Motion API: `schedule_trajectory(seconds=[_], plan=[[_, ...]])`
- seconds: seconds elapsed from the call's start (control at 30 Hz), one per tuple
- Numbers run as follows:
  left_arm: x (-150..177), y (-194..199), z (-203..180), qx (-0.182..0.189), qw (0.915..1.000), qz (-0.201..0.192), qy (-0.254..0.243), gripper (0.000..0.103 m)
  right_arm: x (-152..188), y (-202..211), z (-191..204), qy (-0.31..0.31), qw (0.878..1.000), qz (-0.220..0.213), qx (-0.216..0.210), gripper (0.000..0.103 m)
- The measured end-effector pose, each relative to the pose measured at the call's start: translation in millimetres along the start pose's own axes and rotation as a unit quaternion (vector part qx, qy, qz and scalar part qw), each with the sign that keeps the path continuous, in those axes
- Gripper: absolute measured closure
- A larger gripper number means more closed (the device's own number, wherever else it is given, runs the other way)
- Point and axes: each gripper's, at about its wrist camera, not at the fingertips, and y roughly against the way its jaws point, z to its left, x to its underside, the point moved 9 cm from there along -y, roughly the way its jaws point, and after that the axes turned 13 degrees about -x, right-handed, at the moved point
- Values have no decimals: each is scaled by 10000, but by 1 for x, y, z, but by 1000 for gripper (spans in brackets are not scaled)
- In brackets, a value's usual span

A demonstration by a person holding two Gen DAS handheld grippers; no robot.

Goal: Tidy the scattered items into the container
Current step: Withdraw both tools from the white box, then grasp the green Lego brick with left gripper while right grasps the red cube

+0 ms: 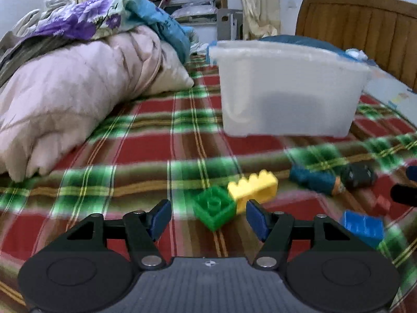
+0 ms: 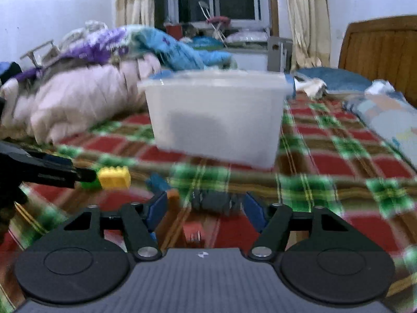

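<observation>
A translucent white bin [image 1: 286,91] stands on the plaid bedspread; it also shows in the right wrist view [image 2: 216,120]. My left gripper [image 1: 208,217] is open, with a green brick [image 1: 215,210] between its fingers and a yellow brick [image 1: 254,187] just beyond. A blue and orange toy [image 1: 316,180], a dark toy car [image 1: 358,176] and a blue brick [image 1: 363,225] lie to the right. My right gripper [image 2: 206,210] is open around the dark toy car [image 2: 215,202], with a small red piece [image 2: 192,232] below and the yellow brick [image 2: 114,177] at left.
A pink quilt [image 1: 65,99] with piled bedding lies at the left. A wooden headboard [image 1: 365,31] stands at the right, with pillows [image 2: 391,120] in front of it. The left gripper's black fingers [image 2: 52,173] show at the left of the right wrist view.
</observation>
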Motion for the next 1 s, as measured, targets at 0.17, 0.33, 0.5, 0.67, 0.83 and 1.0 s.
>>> schedule_trajectory(seconds=[0.17,0.33,0.5,0.67,0.83,1.0], plan=[[6,-6,-6,-20,10000,64,-18,36,16,-5,-3,121,9998,131,-17,47],[4,-18,-8,-42,9997,143,210,36,25,-10,-3,141,9997,204,-72,49],[4,-29,-6,-121,9995,182,228,36,26,-17,-5,136,9996,215,-139,52],[5,-30,4,-211,9995,123,220,37,27,-20,-5,150,9994,260,-178,54],[6,-30,16,-235,9992,118,308,44,25,-20,-5,124,9995,219,-180,56],[8,-31,17,-197,9995,86,242,50,27,-24,-3,150,9993,298,-189,62]])
